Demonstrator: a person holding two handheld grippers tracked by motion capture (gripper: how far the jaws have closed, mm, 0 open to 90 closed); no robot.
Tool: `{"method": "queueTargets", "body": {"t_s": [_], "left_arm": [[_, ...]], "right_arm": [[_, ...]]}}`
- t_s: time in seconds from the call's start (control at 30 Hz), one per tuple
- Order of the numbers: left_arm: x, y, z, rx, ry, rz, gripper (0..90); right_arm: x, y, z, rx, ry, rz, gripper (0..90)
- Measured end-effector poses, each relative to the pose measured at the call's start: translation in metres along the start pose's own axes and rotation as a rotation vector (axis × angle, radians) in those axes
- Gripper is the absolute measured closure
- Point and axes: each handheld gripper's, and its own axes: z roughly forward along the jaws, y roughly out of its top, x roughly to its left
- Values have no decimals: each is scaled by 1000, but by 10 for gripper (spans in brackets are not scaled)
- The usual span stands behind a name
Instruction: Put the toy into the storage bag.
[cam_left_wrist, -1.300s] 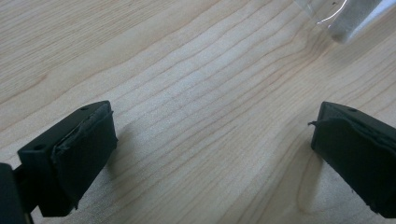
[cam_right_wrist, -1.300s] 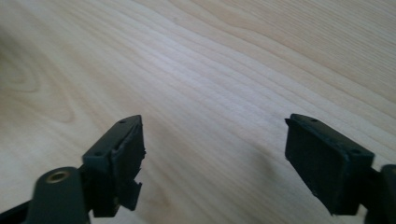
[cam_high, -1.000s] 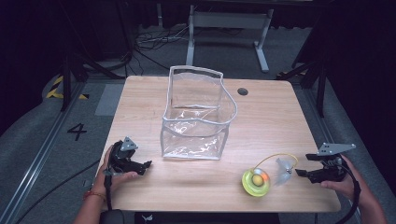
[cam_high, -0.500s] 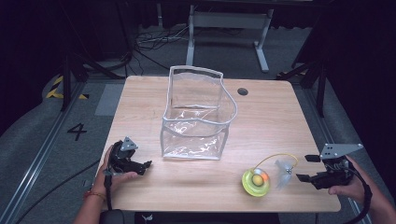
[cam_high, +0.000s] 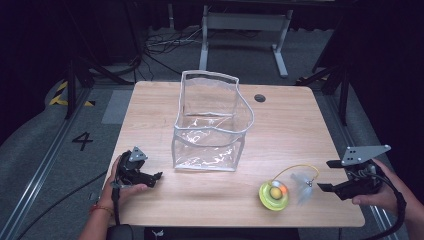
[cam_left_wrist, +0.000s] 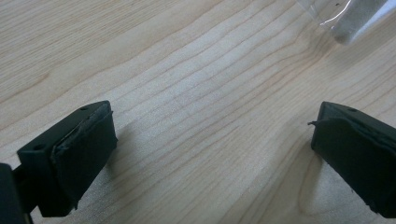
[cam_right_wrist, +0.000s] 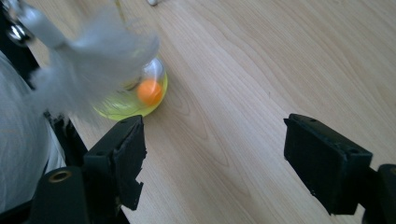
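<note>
A round yellow-green toy (cam_high: 273, 195) with an orange ball (cam_right_wrist: 150, 92) inside lies near the table's front right. From it rises a thin yellow wire (cam_high: 295, 167) that carries a white feather (cam_high: 301, 185), blurred in both views. My right gripper (cam_high: 327, 175) stands open just right of the feather, nothing between its jaws; in the right gripper view the toy (cam_right_wrist: 135, 100) lies beyond the left jaw. A clear plastic bag (cam_high: 212, 125) with grey trim stands open at mid-table. My left gripper (cam_high: 150, 176) rests open at the front left, its jaws over bare wood (cam_left_wrist: 210, 154).
A wooden table (cam_high: 285, 130) with a dark round grommet (cam_high: 259, 98) at the back right. A corner of the clear bag (cam_left_wrist: 350, 18) shows ahead of the left gripper. Dark floor, cables and a metal stand lie beyond the table's far edge.
My right gripper has drawn back a little to the right, away from the toy. The feather now looks blurred, as if swinging. The left gripper has stayed put.
</note>
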Motion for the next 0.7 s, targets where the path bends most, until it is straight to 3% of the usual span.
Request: {"method": "queueTargets", "body": {"t_s": [0.5, 0.7], "left_arm": [[0, 0, 0, 0, 3, 1, 4], [0, 0, 0, 0, 3, 1, 4]], "right_arm": [[8, 47, -19, 38, 12, -54, 281], [10, 75, -22, 73, 35, -63, 418]]}}
